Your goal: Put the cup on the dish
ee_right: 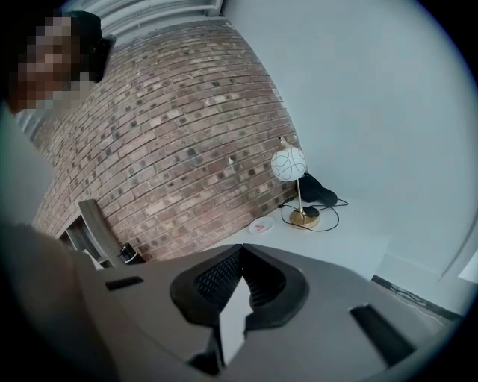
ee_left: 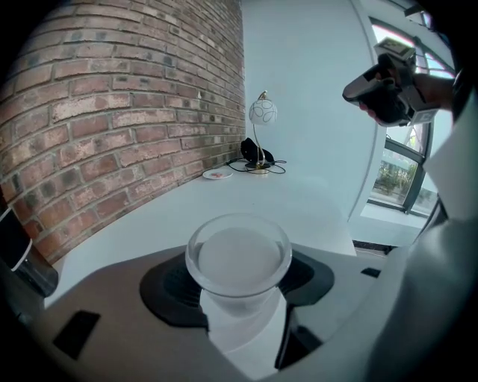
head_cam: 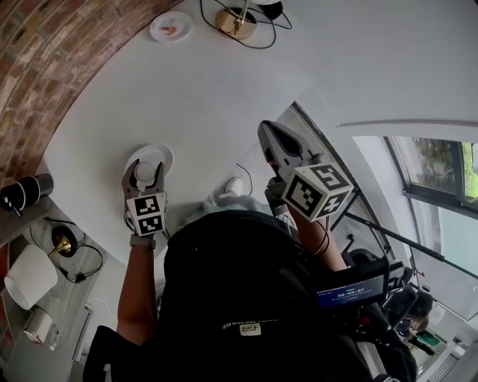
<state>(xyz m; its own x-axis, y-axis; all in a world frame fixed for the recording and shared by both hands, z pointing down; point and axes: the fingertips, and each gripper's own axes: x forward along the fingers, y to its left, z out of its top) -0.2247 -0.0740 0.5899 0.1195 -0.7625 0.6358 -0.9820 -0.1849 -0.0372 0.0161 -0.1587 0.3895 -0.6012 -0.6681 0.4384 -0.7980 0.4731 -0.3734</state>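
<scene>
Left claw (head_cam: pixel 146 170) tight on upright cup (ee_left: pixel 237 257), mouth skyward, over dish (head_cam: pixel 154 148); right claw (head_cam: pixel 265 131) pinched together, empty

Left of centre: cup (head_cam: pixel 144 172) within my left gripper (head_cam: pixel 146 168), over dish (head_cam: pixel 163 154). Right of centre: my right gripper (head_cam: pixel 269 134). Top edge: saucer (head_cam: pixel 171 27), lamp (head_cam: pixel 237 22) to its right.

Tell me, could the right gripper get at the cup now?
Probably not: the cup sits clamped in the left gripper, jaws on both its sides, while the right gripper is raised aside, jaws together.
</scene>
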